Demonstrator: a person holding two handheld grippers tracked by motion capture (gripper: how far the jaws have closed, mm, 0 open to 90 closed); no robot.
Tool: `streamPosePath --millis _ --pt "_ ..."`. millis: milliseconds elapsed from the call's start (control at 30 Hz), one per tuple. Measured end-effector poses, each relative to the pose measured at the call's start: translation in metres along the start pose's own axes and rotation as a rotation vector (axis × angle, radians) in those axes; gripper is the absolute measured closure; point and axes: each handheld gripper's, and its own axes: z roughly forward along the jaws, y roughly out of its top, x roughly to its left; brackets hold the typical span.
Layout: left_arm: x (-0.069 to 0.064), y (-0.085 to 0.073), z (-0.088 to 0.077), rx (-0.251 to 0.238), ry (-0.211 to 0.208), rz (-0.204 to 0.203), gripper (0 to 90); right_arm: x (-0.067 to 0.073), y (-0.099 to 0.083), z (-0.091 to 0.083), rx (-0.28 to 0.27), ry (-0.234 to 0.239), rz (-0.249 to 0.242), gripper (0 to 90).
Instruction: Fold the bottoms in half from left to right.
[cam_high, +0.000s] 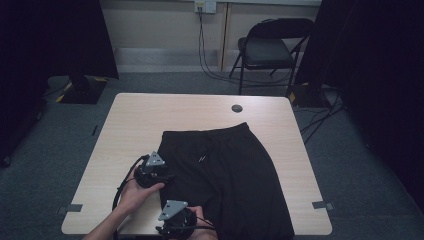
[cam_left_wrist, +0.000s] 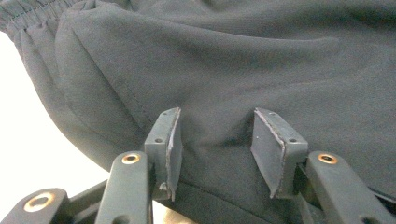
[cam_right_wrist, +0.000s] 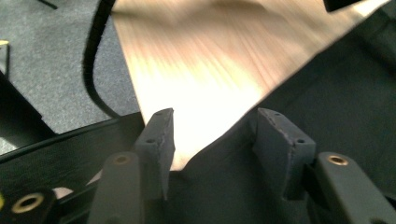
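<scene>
Black rubbery pads, worn at the edges, on both grippers. Left gripper (cam_left_wrist: 215, 144) jaws spread, cloth of the shorts (cam_left_wrist: 224, 65) lying between and under them, pads not pressing on it. Right gripper (cam_right_wrist: 212, 149) jaws also spread, straddling a hem corner of the shorts (cam_right_wrist: 327, 93) with nothing pinched; the view is blurred. From the high view: left gripper (cam_high: 151, 170) at the left side edge of the shorts (cam_high: 225, 175), right gripper (cam_high: 175, 220) at the near hem by the table's front edge, a hand on each.

Shorts lie flat on the table (cam_high: 135, 125), right of centre, waistband far, legs toward the person, a drawstring tip pale near the waist. Fabric is dark grey-black, matte, a soft knit or woven with shallow folds, an elastic gathered waistband and stitched side seams.

Handling, my read: light, limp, no stiffness, will drape and bunch when lifted; not fragile, slightly slick on the laminate. Best hold is a doubled edge, hem or side seam, pinched firmly.

Table is pale wood-grain laminate with rounded corners. Grey carpet (cam_high: 350, 165) and a folding chair (cam_high: 270, 47) lie beyond.
</scene>
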Motion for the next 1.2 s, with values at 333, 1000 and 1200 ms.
streamPosePath --millis 333,1000,1200 --pt "0.006 -0.002 -0.002 -0.011 -0.020 -0.052 50.3 -0.017 -0.017 -0.021 0.024 -0.089 0.028 68.1" --pt "0.041 -0.010 -0.011 -0.019 0.094 -0.217 36.1 -0.024 -0.025 -0.027 0.012 -0.050 0.045 87.6" --pt "0.045 -0.006 -0.002 -0.017 0.132 -0.209 32.2 -0.027 -0.027 -0.027 -0.004 -0.032 0.064 87.6"
